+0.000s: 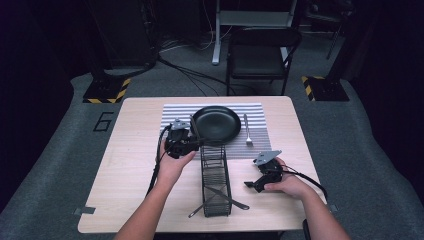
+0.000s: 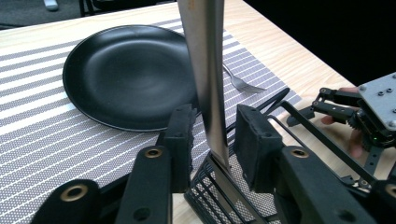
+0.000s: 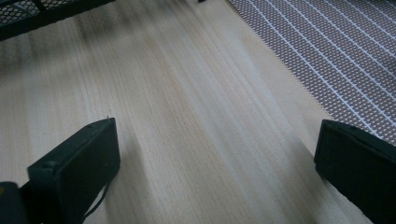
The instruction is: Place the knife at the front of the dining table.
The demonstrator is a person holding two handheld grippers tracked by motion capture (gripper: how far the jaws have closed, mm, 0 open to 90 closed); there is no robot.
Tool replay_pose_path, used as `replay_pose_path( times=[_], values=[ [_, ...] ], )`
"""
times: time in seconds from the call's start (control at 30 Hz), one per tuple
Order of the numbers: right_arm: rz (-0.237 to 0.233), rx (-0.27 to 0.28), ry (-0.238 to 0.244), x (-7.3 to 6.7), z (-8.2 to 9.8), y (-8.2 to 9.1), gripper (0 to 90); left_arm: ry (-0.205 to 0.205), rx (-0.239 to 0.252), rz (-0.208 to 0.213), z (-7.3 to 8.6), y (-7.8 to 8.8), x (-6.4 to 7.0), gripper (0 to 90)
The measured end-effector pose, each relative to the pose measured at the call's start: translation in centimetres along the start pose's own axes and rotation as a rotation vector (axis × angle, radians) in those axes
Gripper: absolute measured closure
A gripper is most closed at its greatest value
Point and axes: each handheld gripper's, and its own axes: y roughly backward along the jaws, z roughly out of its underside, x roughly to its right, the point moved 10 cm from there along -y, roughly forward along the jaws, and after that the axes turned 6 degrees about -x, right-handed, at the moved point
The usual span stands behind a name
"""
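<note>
While the fork [image 1: 247,131] already lies placed, a knife goes next.
Left gripper [image 2: 212,140] brackets the steel table knife [image 2: 208,79] ungripped above the black wire caddy [image 1: 216,180]; right gripper [image 3: 210,154] gapes wide.

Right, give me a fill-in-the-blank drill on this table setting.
1. In the high view, the fork lies to the ___ of the plate.
2. The plate's colour is ___.
3. The plate rests on a striped ___.
4. Between the jaws of the left gripper stands a ___.

Missing words: right; black; mat; knife.
</note>
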Motion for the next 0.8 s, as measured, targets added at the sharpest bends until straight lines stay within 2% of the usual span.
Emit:
replay_pose_path(
  times=[0.13, 0.23, 0.63, 0.8],
  values=[
    [0.001, 0.0, 0.002, 0.0, 0.0, 0.0, 0.0, -0.002, -0.004, 0.011, 0.0, 0.0, 0.1, 71.3],
    [0.001, 0.001, 0.006, 0.0, 0.0, 0.0, 0.0, -0.02, 0.003, -0.012, 0.0, 0.1, 0.1, 76.3],
    [0.001, 0.001, 0.002, 0.0, 0.0, 0.0, 0.0, -0.031, 0.006, -0.018, 0.1, 0.4, 0.4, 77.1],
    [0.001, 0.002, -0.002, 0.0, 0.0, 0.0, 0.0, -0.052, 0.019, -0.003, 0.4, 0.9, 1.4, 78.5]
  ],
)
